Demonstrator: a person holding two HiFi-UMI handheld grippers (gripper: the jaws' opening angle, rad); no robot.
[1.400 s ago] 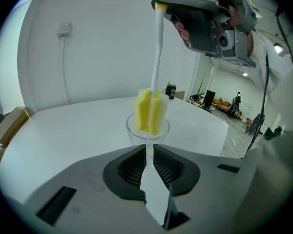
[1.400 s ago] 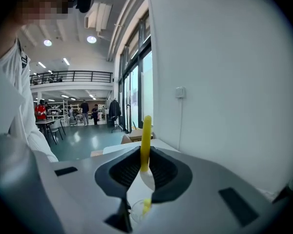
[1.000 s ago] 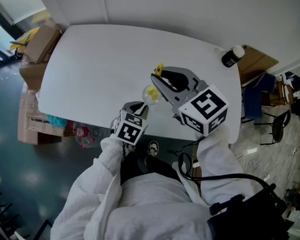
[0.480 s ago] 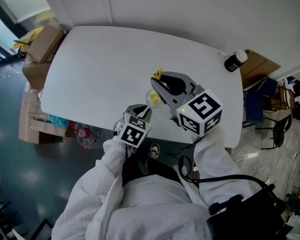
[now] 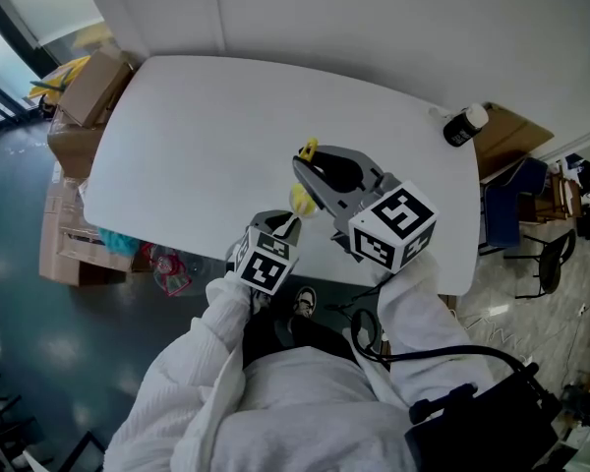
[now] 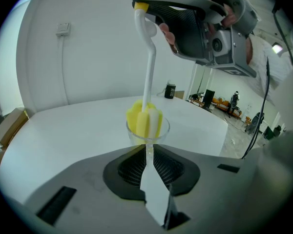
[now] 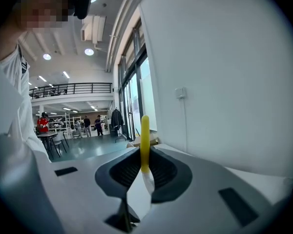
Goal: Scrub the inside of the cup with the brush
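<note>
**Item: cup-scrubbing setup, hand-held above the counter (image 5: 197,136).**

- Left tool (image 6: 147,149), one: closed on the clear cup (image 6: 159,132). We hold the cup mouth-up, off the counter near its front edge, so the brush can enter from above. Which part of the cup is pinched we cannot quite make out, as the jaws cover its lower half.
- Right tool (image 7: 144,155), one: clamped on the brush (image 6: 148,72) near the handle's yellow end. We keep it above the cup, with the handle running down into it, so strokes can run along the cup's axis.
- Yellow sponge head (image 6: 142,119), one: seated in the cup's mouth, partly above the rim. We judge it placed to scrub the inner wall.
- Dark bottle (image 5: 461,124) with white cap, one: at the counter's far right corner, well apart.
- Cardboard boxes (image 5: 87,88): on the floor to the left, at least two.
</note>
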